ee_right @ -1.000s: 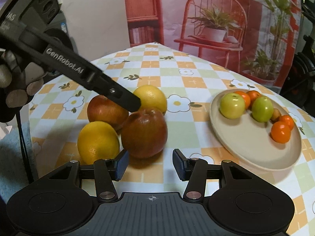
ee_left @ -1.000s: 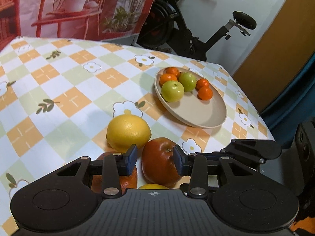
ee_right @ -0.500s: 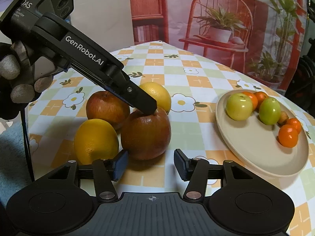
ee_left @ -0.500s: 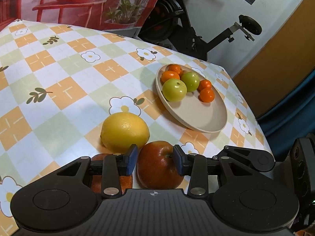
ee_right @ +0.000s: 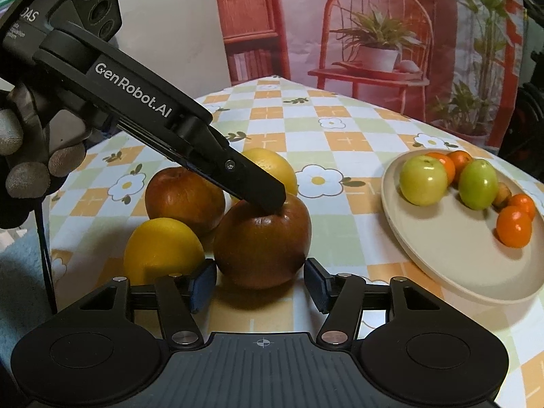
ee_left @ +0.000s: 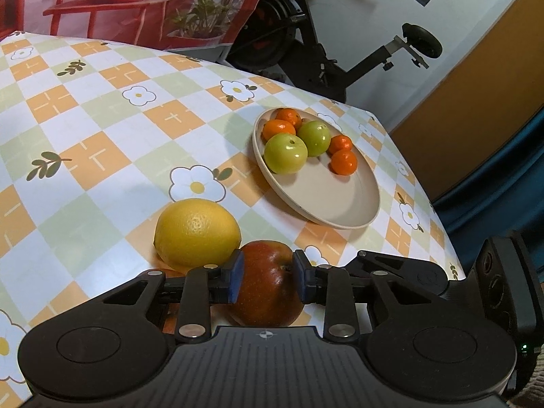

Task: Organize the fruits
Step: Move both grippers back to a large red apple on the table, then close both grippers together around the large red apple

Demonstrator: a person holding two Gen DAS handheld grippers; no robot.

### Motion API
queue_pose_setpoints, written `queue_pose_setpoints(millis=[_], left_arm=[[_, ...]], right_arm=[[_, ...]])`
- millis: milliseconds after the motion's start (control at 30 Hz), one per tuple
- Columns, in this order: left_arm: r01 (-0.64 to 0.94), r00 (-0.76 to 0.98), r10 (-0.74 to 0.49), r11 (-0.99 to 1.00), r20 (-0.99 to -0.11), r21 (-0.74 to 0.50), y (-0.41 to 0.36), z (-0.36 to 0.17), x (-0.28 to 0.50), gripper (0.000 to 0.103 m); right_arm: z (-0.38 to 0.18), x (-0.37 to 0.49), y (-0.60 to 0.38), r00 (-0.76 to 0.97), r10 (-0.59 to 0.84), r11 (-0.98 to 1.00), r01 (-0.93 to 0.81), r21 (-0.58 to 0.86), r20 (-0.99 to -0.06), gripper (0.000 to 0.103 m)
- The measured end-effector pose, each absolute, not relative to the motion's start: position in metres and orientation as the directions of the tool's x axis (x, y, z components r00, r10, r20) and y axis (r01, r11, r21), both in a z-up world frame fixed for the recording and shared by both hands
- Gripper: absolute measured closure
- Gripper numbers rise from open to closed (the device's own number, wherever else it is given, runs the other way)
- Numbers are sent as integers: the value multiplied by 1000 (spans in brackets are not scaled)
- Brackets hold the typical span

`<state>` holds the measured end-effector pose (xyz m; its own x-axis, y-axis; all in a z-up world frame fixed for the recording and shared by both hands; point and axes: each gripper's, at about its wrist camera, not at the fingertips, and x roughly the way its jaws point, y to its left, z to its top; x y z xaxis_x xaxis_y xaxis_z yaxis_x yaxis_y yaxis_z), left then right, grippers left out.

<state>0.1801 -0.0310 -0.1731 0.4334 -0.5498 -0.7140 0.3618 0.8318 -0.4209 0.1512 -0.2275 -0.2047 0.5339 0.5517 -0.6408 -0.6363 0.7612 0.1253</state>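
A dark red apple [ee_left: 268, 285] sits on the checked tablecloth between the blue pads of my left gripper [ee_left: 267, 277], which is shut on it. In the right wrist view the same apple [ee_right: 261, 241] has the left gripper's finger [ee_right: 251, 187] on its top. My right gripper [ee_right: 260, 284] is open just in front of the apple, not touching it. A yellow lemon [ee_left: 197, 233] lies beside the apple. A second red apple [ee_right: 183, 200] and an orange-yellow fruit [ee_right: 163, 255] lie to the left.
A beige plate [ee_left: 340, 200] holds two green apples [ee_left: 285, 153] and several small oranges [ee_left: 343, 161]; it also shows in the right wrist view [ee_right: 452, 265]. The table edge runs close on the right. An exercise bike [ee_left: 306, 44] stands behind the table.
My left gripper has come down over the dark red apple and closed its pads on it. My right gripper has edged a little closer to the apple and stays open.
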Motion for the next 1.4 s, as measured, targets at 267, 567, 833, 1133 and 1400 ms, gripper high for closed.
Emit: queue_pose_setpoints(millis=[267,567,833,1133,1400], left_arm=[[364,425,-555,828,-715,-426,-36,-175,185,69],[378,428,-540,835,-724,-399,-41,-175,187,67],[377,427,-544,833,-722,-405,-38,-176,188,67],[376,432,-541,835,-721,-402,-39,-176,187,67],[387,440,-536,837,-720,-387,-40,-176,185,65]], right_arm=[[-205,153,-235,533,560,764,-628,146,-634,51],[-207,157,-233,531,570,766,-619,173,-627,45],[-210,156,-233,542,573,770,-613,177,-615,46],[-211,152,-232,556,567,778,-603,174,-608,43],[-211,155,-231,557,571,779,-600,184,-603,43]])
